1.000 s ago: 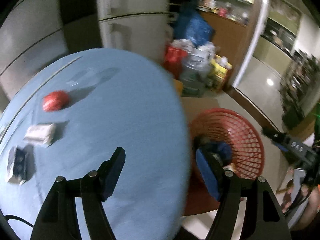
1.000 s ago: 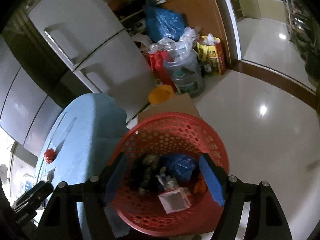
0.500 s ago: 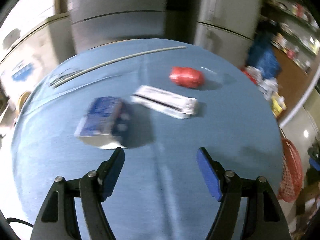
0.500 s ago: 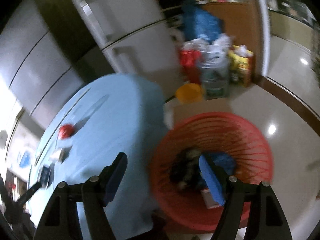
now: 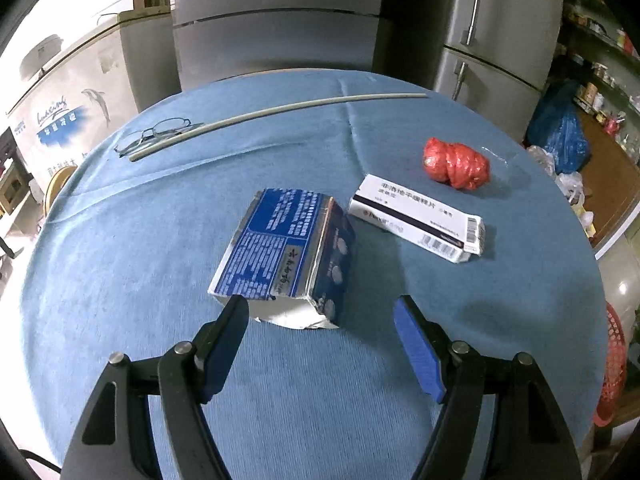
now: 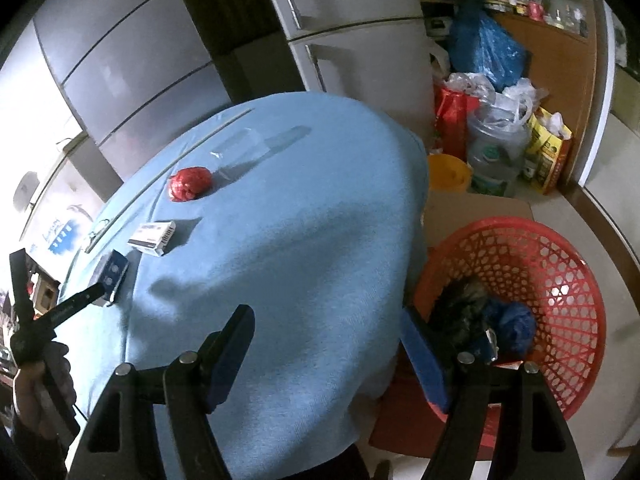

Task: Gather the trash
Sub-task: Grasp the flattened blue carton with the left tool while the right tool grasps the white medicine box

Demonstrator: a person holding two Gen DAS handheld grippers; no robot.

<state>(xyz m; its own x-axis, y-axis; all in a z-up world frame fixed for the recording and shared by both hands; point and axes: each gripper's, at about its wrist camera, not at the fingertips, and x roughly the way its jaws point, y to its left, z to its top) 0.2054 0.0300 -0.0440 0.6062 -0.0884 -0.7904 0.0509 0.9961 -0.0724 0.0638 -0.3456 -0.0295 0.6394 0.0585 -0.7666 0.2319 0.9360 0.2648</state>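
A torn blue carton point(image 5: 288, 256) lies on the blue tablecloth point(image 5: 120, 280), just ahead of my left gripper point(image 5: 320, 308). That gripper stands open, its left fingertip near the carton's front corner, and nothing is between the pads. A white medicine box point(image 5: 416, 216) and a crumpled red wad point(image 5: 456, 162) lie further right. My right gripper point(image 6: 326, 316) hangs open and empty over the table's near edge, beside the red mesh basket point(image 6: 560, 264), which holds dark and blue trash point(image 6: 516, 320). The right wrist view also shows the carton point(image 6: 112, 274), box point(image 6: 154, 238) and wad point(image 6: 190, 184).
Glasses point(image 5: 156, 136) and a long pale rod point(image 5: 272, 114) lie at the table's far side. Refrigerators point(image 5: 280, 40) stand behind. On the floor beyond the basket are bags, a water jug point(image 6: 496, 152) and a yellow tub point(image 6: 448, 172). A hand point(image 6: 40, 376) holds the left gripper.
The left gripper swung from the table's edge by the basket to over the table, now facing the blue carton up close. The right gripper moved from above the basket toward the table.
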